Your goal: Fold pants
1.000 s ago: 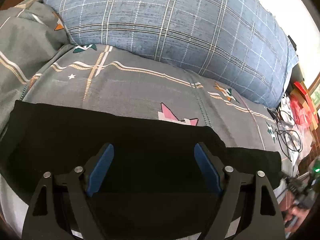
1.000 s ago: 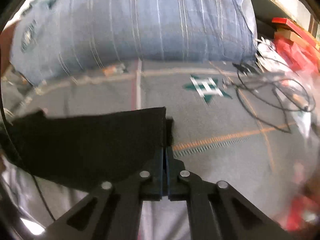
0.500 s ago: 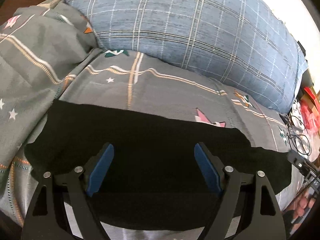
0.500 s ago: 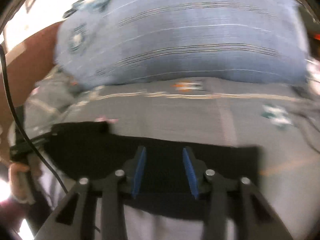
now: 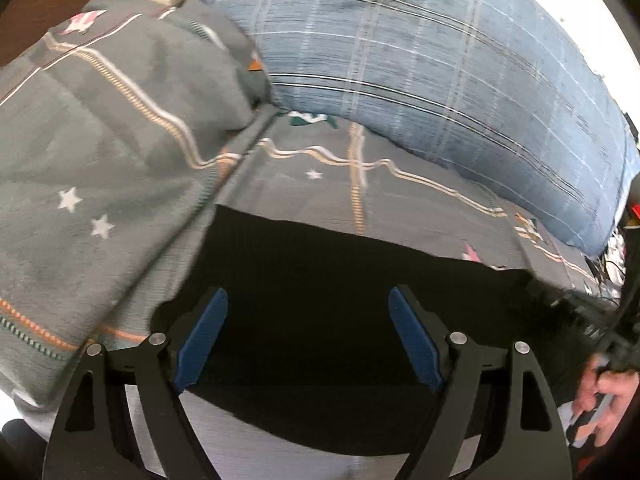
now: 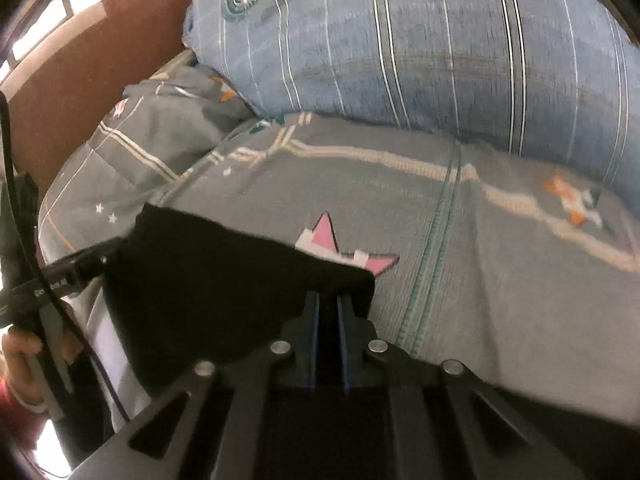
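Note:
The black pants (image 5: pixel 360 256) lie flat across the grey patterned bedsheet (image 5: pixel 400 200). My left gripper (image 5: pixel 307 292) hovers over their left part. Its blue pads (image 5: pixel 202 340) stand wide apart and press on nothing. In the right wrist view the pants (image 6: pixel 208 280) end beside a pink star print. My right gripper (image 6: pixel 329 298) is at that right edge. Its jaws are closing, almost together, with black fabric pinched between them. The left tool (image 6: pixel 76 266) and the hand holding it show at the left edge of that view.
A big blue plaid pillow (image 5: pixel 440 60) lies along the far side of the bed. A grey patterned pillow (image 5: pixel 100 140) is bunched at the left. A brown headboard (image 6: pixel 80 80) stands behind. Cables (image 5: pixel 612 268) lie at the right, above a hand (image 5: pixel 600 388).
My right gripper let go of the pants' end, opened, swung left along the pants and closed on their right edge. The left gripper slid left over the fabric and stayed open.

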`<state>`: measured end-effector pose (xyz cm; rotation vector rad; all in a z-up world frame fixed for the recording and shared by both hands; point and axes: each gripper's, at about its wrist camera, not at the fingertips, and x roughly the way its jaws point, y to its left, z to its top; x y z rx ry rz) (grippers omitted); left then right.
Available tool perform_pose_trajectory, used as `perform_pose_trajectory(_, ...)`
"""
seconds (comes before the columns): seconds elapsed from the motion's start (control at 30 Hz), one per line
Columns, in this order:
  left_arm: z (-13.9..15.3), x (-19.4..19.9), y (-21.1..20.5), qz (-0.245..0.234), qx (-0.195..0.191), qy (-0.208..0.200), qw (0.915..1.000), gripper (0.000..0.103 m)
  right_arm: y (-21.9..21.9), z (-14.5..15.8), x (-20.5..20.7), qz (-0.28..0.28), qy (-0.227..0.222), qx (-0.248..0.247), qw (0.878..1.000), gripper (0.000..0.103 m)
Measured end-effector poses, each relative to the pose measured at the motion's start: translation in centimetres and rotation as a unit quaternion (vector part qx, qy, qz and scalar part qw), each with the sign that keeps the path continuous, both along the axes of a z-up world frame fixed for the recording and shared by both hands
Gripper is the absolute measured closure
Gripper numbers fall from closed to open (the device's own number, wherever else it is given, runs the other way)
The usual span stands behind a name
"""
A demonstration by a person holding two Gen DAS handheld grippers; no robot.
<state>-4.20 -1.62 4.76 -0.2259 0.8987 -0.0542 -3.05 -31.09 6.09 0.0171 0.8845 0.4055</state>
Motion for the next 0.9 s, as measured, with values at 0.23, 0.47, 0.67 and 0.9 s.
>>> perform_pose_trajectory(0.23,-1.5,-0.3,-0.1,0.004,0.003,0.014,0.9999,0.020,0.3,-2.0,0.6,-0.027,-0.012,-0.042,0.999,0.096)
perform_pose_trajectory(0.47,-1.3,-0.8,-0.1,0.004,0.004,0.010,0.9999,0.020,-0.4,-0.6,-0.3,-0.048,-0.015,0.002,0.999,0.086)
perform_pose_trajectory(0.67,-0.7,-1.5,0.2,0.006,0.008,0.005,0.9999,0.020,1.0,1.1,-3.4,-0.036,-0.045,-0.016,0.998,0.075)
perform_pose_trajectory(0.9,-0.5,-2.5,0.8,0.010,0.016,0.004,0.9998,0.020,0.6,2.8,-5.6,-0.067,-0.085,-0.024,0.994,0.058)
